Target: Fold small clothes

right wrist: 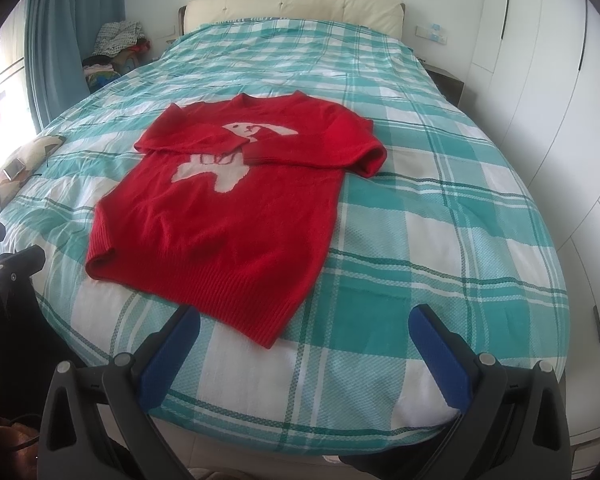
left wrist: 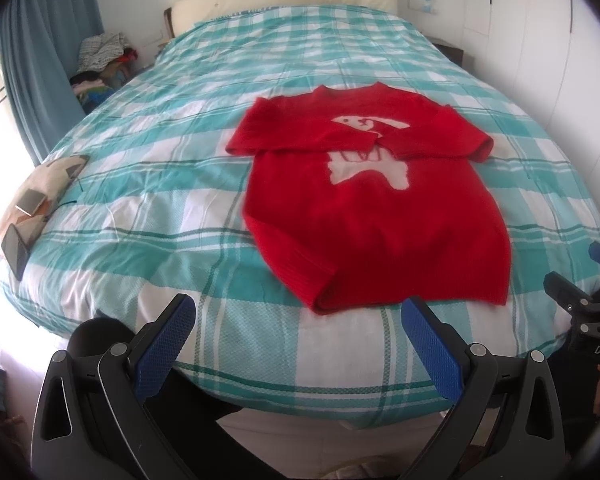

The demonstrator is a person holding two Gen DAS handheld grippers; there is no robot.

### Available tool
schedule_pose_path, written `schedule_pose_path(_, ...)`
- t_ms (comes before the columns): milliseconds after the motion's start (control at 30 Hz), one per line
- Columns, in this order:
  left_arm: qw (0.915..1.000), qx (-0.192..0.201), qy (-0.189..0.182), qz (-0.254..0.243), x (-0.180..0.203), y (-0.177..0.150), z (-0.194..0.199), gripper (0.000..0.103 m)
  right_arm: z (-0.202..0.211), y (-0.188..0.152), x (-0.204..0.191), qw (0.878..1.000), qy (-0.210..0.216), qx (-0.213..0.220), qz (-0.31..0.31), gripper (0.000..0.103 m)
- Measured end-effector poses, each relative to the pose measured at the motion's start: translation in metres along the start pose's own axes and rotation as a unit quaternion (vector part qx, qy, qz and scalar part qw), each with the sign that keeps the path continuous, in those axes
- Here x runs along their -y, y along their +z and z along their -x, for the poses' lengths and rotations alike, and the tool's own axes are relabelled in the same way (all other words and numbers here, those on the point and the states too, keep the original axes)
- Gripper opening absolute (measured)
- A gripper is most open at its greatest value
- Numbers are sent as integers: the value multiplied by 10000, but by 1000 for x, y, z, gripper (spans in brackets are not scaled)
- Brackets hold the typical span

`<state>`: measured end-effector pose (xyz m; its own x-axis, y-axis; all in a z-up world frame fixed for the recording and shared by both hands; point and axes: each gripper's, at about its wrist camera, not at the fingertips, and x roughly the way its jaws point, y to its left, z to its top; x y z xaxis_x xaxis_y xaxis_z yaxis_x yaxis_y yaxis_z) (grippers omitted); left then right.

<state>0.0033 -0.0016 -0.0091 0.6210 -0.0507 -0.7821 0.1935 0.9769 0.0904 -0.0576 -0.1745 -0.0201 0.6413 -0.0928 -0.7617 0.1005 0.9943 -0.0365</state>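
A small red sweater [left wrist: 380, 208] with a white animal figure lies flat on the bed, both sleeves folded across the chest. It also shows in the right wrist view [right wrist: 228, 216]. My left gripper [left wrist: 300, 308] is open and empty, just short of the sweater's hem, near its left corner. My right gripper [right wrist: 304, 316] is open and empty, over the hem's right corner. The right gripper also shows at the right edge of the left wrist view [left wrist: 588, 300].
The bed [left wrist: 180, 160] has a teal and white checked cover and a cream headboard [right wrist: 296, 4]. A cushion with phones [left wrist: 40, 196] lies at the left edge. A clothes pile [right wrist: 116, 48] sits by the curtain. White wardrobes [right wrist: 548, 80] stand at the right.
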Motion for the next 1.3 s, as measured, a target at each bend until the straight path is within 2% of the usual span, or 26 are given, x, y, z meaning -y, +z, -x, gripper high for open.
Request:
schedule_pose_path(567, 10000, -35, -69, 39, -1, -1, -1, 103, -4, -3, -1, 9999, -17, -87, 52, 103)
schedule_pose_path(1300, 9999, -127, -68, 23, -4, -3, -7, 103, -6, -4, 1, 10000, 72, 21, -36, 103)
